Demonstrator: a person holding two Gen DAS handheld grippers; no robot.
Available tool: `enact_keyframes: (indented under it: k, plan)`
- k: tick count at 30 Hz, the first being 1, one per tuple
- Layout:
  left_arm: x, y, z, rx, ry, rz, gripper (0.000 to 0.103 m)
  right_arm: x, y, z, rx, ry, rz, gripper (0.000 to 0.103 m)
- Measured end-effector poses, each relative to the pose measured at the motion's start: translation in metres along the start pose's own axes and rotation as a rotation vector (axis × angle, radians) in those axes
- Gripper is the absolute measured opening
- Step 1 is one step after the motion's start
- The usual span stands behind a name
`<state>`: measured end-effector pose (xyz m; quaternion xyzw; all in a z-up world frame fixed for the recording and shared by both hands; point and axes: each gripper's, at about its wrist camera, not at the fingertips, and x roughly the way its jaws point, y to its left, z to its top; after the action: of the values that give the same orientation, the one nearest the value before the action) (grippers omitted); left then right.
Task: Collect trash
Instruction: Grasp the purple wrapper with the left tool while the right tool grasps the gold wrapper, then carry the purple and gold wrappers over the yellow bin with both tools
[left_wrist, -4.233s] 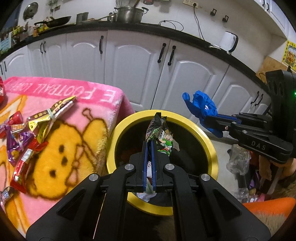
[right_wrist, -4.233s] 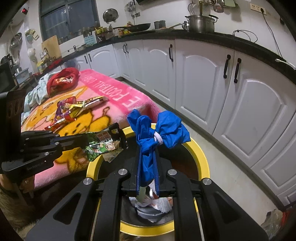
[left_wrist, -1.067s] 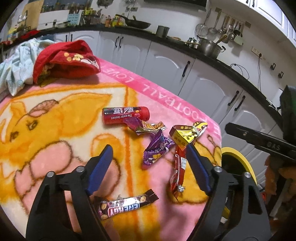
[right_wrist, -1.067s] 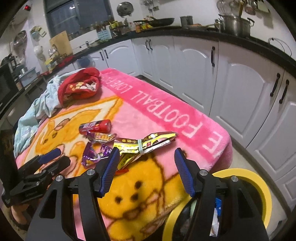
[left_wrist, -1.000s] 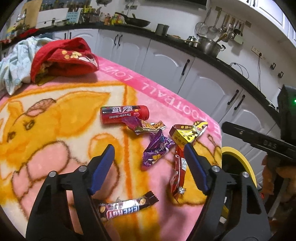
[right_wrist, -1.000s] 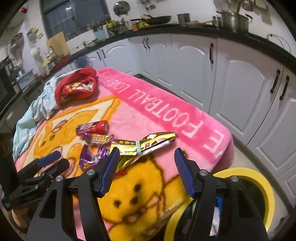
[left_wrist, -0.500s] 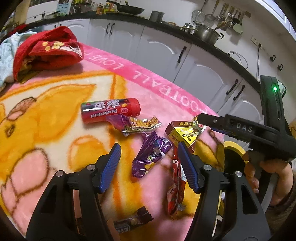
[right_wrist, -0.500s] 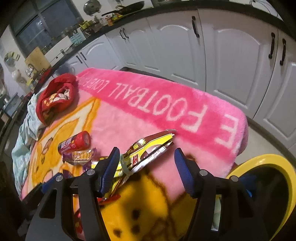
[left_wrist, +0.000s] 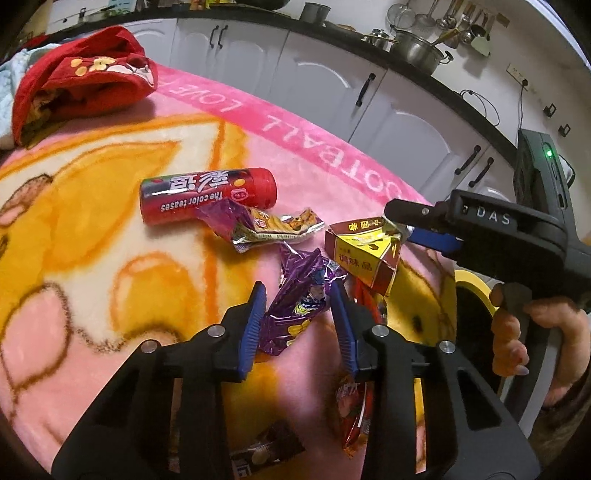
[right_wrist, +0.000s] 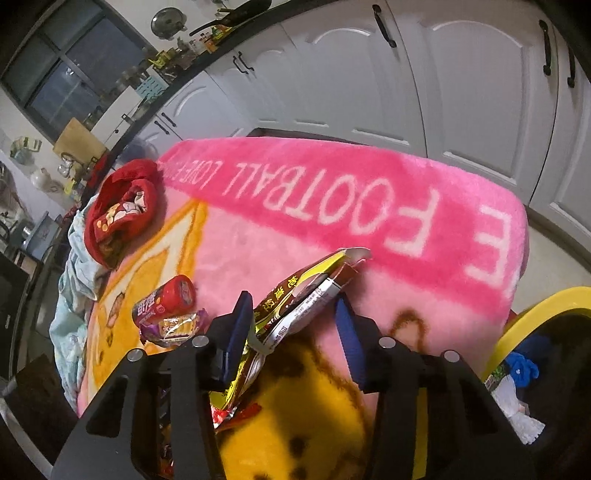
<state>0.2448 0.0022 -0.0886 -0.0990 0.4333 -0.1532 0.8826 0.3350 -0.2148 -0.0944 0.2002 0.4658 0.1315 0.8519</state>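
Where "FOOTBALL" crosses pink blanket (right_wrist: 332, 206), red tube (left_wrist: 207, 194) reading "The color teases"

A pink blanket (left_wrist: 92, 236) with a yellow cartoon animal and the white word FOOTBALL covers the surface. On it lie a red tube of candy (left_wrist: 207, 195), a crumpled snack wrapper (left_wrist: 273, 229) touching the tube, a purple wrapper (left_wrist: 299, 299), a yellow and red packet (left_wrist: 365, 254) and a red wrapper (left_wrist: 351, 413). A red cloth (left_wrist: 81, 77) lies far back, beside a light blue cloth (right_wrist: 74, 295).
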Motion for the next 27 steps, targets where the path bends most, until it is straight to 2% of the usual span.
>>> enact_keyframes:
  k: [1, 2, 6, 14, 27]
  plan:
    - [0.0, 0.0, 0.0, 0.002, 0.0, -0.001, 0.026, 0.0, 0.0, 0.0, -0.004, -0.001, -0.003, 0.028]
    - [0.0, -0.001, 0.0, 0.004, -0.001, -0.003, 0.025, 0.001, 0.0, 0.001, -0.01, 0.005, -0.004, 0.027]
    - [-0.002, -0.002, -0.001, 0.008, -0.012, -0.01, 0.02, -0.001, 0.003, 0.0, -0.044, -0.008, -0.01, 0.027]
    - [-0.02, -0.009, 0.001, 0.018, -0.076, -0.001, 0.016, -0.024, 0.017, -0.002, -0.157, -0.08, -0.025, 0.016]
    - [-0.057, -0.018, 0.001, 0.009, -0.154, 0.001, 0.016, -0.063, 0.036, -0.017, -0.29, -0.12, -0.001, 0.015]
